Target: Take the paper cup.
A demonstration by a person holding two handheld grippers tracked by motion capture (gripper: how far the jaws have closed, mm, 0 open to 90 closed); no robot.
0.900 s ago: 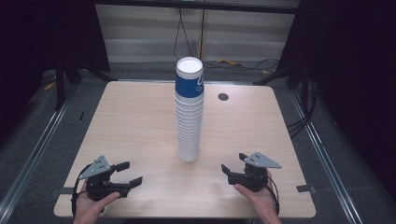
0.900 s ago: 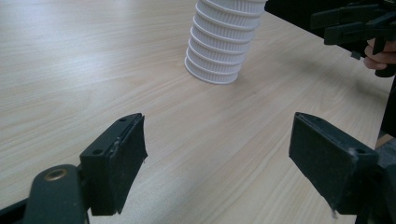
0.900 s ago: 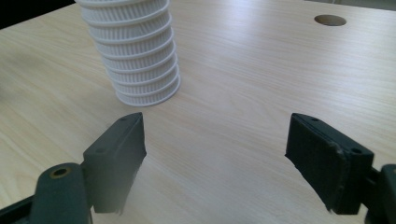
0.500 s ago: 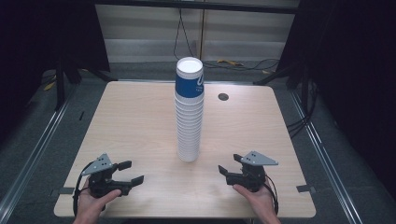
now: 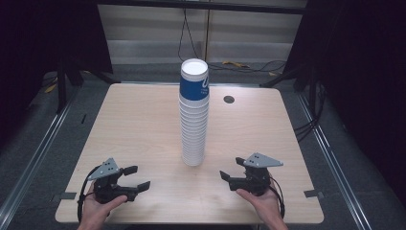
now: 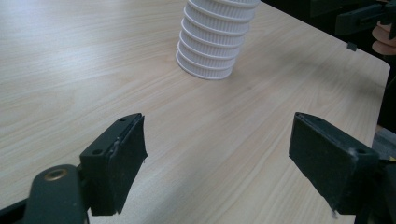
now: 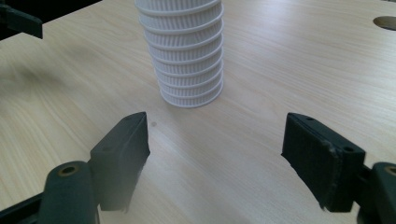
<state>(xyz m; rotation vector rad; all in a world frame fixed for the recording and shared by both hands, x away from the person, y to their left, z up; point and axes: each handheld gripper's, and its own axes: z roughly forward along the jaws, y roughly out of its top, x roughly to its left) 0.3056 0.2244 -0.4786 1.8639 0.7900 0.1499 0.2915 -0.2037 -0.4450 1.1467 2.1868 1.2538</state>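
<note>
Cup stack (image 5: 194, 115) upright mid-table. Left gripper (image 5: 135, 178) and right gripper (image 5: 230, 170) flank it, jaws apart, empty, angled inward for approach.

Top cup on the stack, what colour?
Blue with white lettering; the cups under the top cup are white and ribbed. Clearest in the high view.

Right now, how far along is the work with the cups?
Nothing looks done: the cup stack stands whole and upside down mid-table. In hand: the left gripper and right gripper flank it, both open and empty, clear of it. Left: the whole handling of the cups.
</note>
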